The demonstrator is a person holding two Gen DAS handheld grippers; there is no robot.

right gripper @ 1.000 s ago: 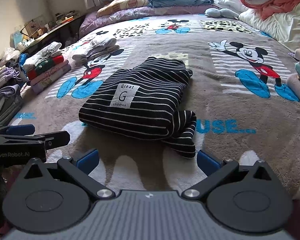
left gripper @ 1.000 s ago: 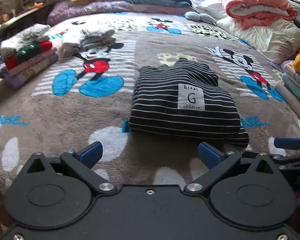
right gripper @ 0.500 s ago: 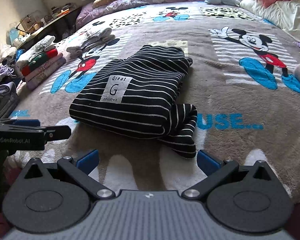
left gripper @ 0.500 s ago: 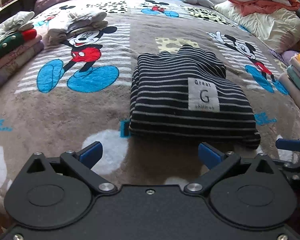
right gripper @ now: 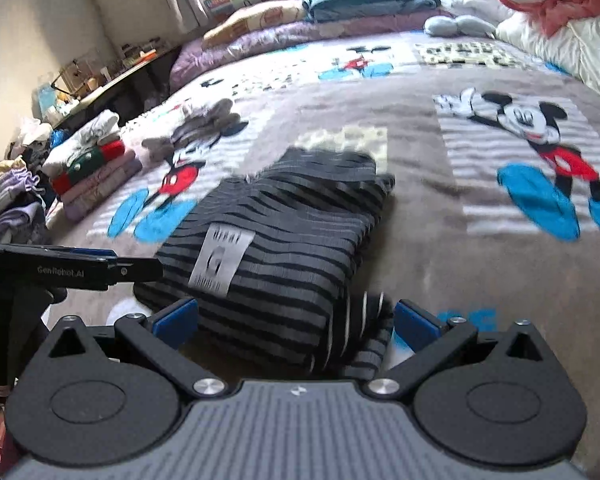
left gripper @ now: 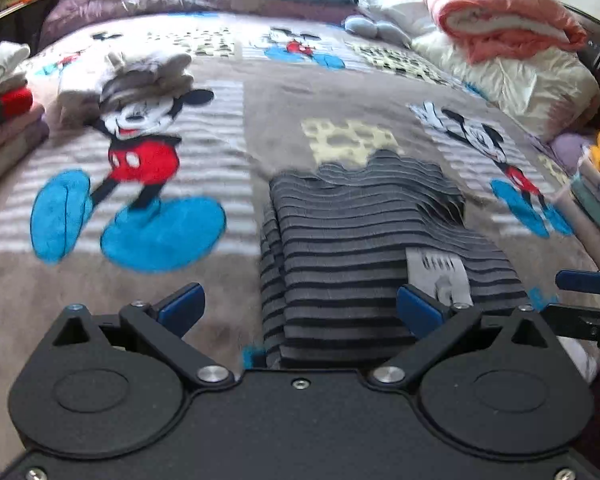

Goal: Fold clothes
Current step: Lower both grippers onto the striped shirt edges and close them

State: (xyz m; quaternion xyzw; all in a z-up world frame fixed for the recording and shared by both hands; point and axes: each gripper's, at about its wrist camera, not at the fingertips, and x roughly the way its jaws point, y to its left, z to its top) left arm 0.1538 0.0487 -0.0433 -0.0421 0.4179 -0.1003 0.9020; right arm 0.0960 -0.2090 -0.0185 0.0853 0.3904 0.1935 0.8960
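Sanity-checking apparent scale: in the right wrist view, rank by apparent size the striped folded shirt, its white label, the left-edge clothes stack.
1. striped folded shirt, largest, though nearest the camera.
2. clothes stack, smaller, but farther off, so true size is unsure.
3. white label, smallest.

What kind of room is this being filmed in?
Most likely a home bedroom: the work surface is a bed with a Mickey Mouse blanket, pillows line its far end, and folded clothes are stacked beside a striped garment.

Black-and-white striped garment (left gripper: 352, 248) (right gripper: 284, 248), folded into a thick rectangular bundle, lying flat on the bed blanket, pale label patch (right gripper: 221, 258) facing up on top, loose striped sleeve end (right gripper: 366, 330) spilling from the near right corner
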